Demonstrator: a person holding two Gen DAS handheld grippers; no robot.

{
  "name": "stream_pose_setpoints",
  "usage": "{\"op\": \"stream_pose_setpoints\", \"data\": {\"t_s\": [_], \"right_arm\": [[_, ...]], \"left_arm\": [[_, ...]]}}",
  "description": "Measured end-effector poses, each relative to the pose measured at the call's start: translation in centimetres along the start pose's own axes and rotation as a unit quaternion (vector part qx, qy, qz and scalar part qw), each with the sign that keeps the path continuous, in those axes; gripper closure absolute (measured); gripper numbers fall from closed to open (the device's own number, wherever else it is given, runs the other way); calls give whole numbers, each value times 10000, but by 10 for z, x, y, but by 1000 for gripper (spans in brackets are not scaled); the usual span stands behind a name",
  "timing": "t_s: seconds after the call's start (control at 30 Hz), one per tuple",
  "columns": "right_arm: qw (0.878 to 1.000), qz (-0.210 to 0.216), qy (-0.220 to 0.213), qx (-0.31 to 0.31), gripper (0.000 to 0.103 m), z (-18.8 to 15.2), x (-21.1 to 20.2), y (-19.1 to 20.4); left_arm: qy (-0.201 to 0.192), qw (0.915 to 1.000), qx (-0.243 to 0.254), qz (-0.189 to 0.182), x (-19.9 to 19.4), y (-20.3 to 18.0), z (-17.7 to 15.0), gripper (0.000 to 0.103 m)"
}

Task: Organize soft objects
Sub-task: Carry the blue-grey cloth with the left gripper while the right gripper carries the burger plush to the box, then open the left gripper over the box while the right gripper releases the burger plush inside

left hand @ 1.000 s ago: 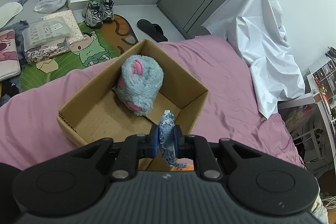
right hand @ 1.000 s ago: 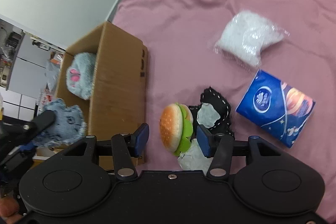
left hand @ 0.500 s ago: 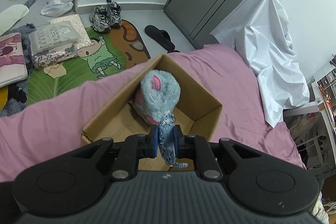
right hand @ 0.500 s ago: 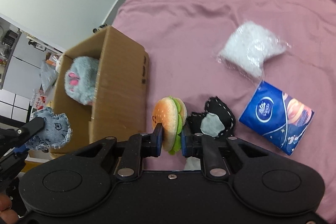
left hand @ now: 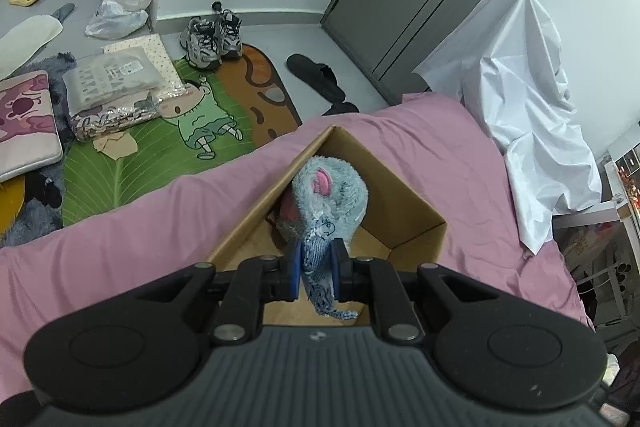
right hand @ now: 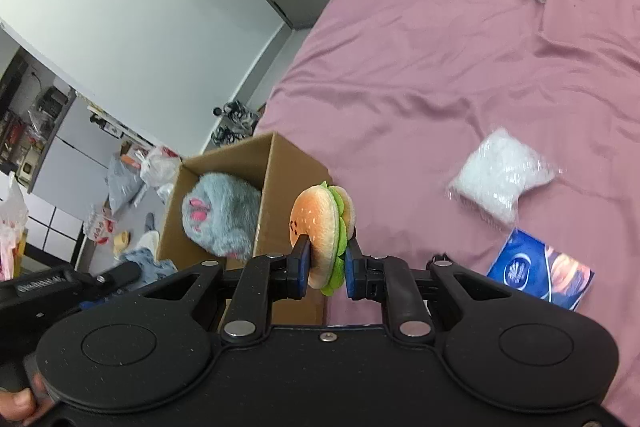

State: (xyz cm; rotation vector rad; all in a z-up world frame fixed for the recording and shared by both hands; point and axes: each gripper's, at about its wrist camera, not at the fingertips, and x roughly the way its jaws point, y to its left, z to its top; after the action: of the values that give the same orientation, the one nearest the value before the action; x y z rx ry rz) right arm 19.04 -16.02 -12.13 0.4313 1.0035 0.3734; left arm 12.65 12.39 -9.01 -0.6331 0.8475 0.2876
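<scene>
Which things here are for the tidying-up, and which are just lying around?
For the job: cardboard box, grey plush inside it, denim toy in the left gripper, burger plush in the right gripper.

Lying about: sneakers, black slipper, white sheet.

A hand-held gripper's body hides the cardboard box's [left hand: 404, 227] near wall; a black item [right hand: 439, 256] on the bed peeks out, unidentifiable.

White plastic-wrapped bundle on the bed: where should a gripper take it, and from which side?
Grip the white plastic-wrapped bundle across its narrower waist, coming straight down from above. It lies flat on the pink bedsheet with clear sheet all round; the blue tissue pack sits close by its lower corner, so avoid that end.
</scene>
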Motion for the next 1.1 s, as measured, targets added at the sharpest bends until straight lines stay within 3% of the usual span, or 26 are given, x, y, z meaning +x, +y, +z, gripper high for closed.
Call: {"op": "stream_pose_setpoints", "data": {"t_s": [0.53,0.93,1.0,1.1], "right_arm": [[9973,692,-223,-130,86,11,-3,21],[9965,813,-136,-120,85,22,18,33],[9962,854,-139,-128,84,22,20,35],[9960,874,-170,-120,74,24,25,37]], "left_arm": [[261,9995,96,169,42,1,-1,89],[304,9991,195,219,40,-2,9,88],[309,9990,241,201,38,-3,11,82],[323,9987,295,275,36,-5,12,56]]}}
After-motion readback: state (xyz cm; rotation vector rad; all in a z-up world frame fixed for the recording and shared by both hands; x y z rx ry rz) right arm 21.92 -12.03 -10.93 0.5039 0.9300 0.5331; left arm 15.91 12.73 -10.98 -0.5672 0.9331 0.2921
